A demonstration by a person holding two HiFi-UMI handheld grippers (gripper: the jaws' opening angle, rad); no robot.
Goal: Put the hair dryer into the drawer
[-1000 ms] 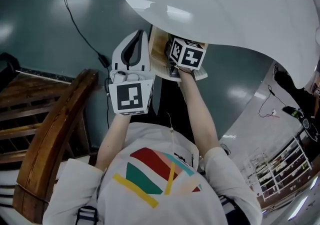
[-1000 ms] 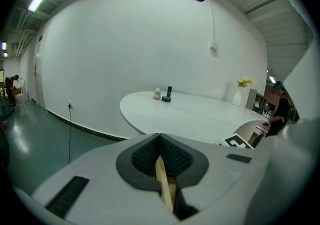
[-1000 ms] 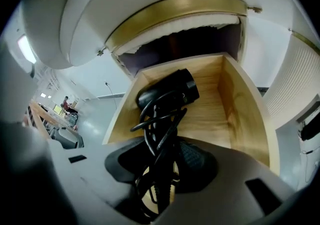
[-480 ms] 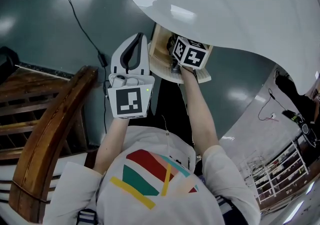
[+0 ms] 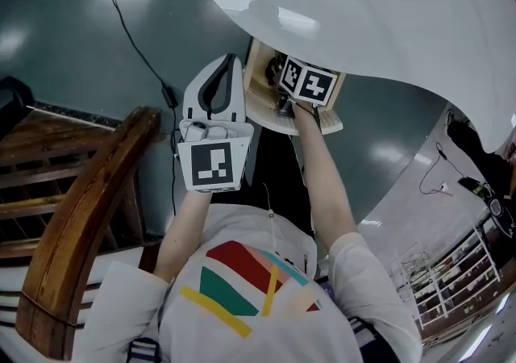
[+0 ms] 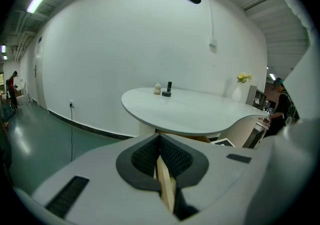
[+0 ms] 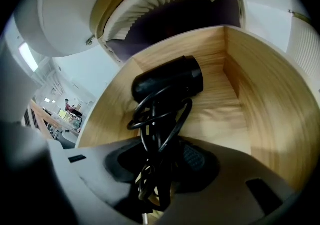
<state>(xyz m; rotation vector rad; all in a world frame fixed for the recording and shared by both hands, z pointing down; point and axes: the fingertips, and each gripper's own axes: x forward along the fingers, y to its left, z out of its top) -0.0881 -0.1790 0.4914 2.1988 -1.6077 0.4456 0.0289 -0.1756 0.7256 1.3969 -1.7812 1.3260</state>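
Note:
A light wooden drawer [image 7: 260,104] stands pulled out from under the white round table [image 5: 371,6]. My right gripper [image 7: 160,155] reaches down into it, shut on the black hair dryer [image 7: 172,83], whose handle and looped cord [image 7: 155,119] sit between the jaws. The dryer's body hangs just above the drawer floor. In the head view the right gripper [image 5: 282,79] is over the drawer [image 5: 260,103]. My left gripper [image 6: 161,161] is shut on a thin wooden edge of the drawer [image 6: 166,191], and it shows at the drawer's left side [image 5: 229,67].
A dark wooden chair [image 5: 81,216] stands at the left on the grey-green floor, where a black cable [image 5: 133,39] runs. A wire rack [image 5: 451,273] is at the lower right. On the tabletop sit small items [image 6: 163,89] and a vase of yellow flowers [image 6: 243,79].
The right gripper has sunk a little deeper into the drawer with the hair dryer. The left gripper has kept its hold on the drawer's edge.

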